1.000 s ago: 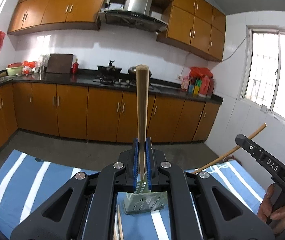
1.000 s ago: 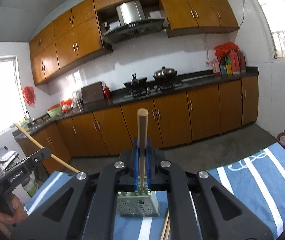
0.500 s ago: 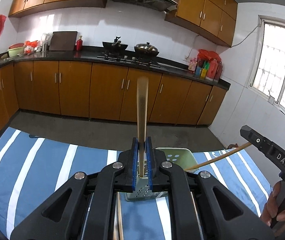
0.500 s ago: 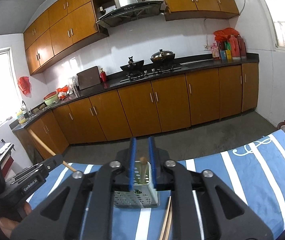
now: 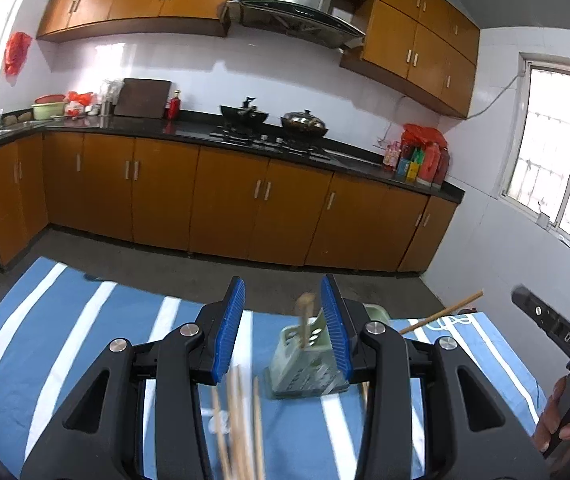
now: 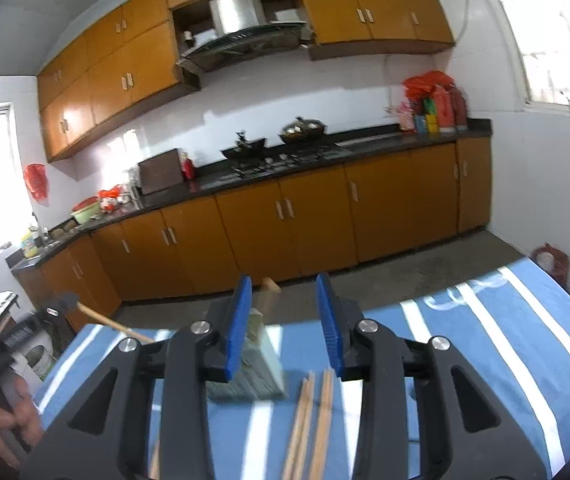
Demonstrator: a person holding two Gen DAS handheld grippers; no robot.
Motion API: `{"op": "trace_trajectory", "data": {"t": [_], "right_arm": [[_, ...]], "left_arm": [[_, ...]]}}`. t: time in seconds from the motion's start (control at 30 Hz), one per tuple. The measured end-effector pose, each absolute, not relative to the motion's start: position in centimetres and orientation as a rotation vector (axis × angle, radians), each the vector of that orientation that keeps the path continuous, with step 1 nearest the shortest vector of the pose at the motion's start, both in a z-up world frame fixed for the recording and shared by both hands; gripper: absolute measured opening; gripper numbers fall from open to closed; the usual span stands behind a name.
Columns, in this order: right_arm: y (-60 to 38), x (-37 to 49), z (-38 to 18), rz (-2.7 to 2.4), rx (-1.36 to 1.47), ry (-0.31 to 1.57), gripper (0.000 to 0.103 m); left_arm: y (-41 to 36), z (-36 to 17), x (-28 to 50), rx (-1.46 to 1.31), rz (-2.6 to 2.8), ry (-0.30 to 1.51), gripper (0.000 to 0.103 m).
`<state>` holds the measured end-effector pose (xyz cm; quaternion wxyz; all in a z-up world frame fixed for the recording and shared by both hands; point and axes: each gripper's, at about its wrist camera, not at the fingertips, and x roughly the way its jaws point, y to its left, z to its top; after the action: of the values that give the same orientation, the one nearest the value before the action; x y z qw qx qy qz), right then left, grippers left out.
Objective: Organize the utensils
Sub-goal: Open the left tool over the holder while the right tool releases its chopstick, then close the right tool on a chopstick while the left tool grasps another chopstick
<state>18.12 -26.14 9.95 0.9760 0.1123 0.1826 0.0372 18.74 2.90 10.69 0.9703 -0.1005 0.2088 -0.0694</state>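
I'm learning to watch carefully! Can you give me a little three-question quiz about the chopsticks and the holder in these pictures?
1. True or false: the green utensil holder stands on a blue striped cloth.
2. Where do the loose chopsticks lie: A) on the cloth, B) on the stove, C) on the floor?
3. What stands inside the holder?

Key: 1 true. 2 A. 3 A chopstick, with nothing gripping it.

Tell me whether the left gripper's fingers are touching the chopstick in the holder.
Apart. The left wrist view shows the chopstick between opening fingers, gaps both sides.
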Motion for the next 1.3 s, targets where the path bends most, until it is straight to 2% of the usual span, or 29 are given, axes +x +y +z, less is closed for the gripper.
{"op": "trace_trajectory", "data": {"t": [0.23, 0.33, 0.53, 1.03, 1.13, 1.3], "right_arm": [[-27.8, 17.8, 1.3, 0.0, 0.234, 0.598, 0.033], [-27.4, 18.1, -3.2, 0.025, 0.259, 0.73, 0.021], [-25.3, 18.3, -8.5, 0.075, 0.256, 0.883, 0.016], [-23.4, 18.7, -10.3, 0.077, 0.166, 0.918, 0.016], [-23.1, 18.7, -10.4, 0.057, 0.118, 0.913, 0.008], [-24.9, 19.2, -10.3, -0.009, 0.152, 0.9, 0.008]], "left_arm": [[5.0, 5.0, 16.3, -0.132, -0.046, 0.532, 0.04], [5.7, 1.5, 16.2, -0.125, -0.018, 0.616, 0.04], [6.7, -3.1, 15.8, -0.176, 0.005, 0.744, 0.04], [5.8, -5.2, 15.7, -0.177, -0.019, 0.804, 0.04], [5.7, -5.4, 15.8, -0.176, -0.024, 0.809, 0.04], [5.2, -5.8, 15.7, -0.169, -0.046, 0.823, 0.04]]}}
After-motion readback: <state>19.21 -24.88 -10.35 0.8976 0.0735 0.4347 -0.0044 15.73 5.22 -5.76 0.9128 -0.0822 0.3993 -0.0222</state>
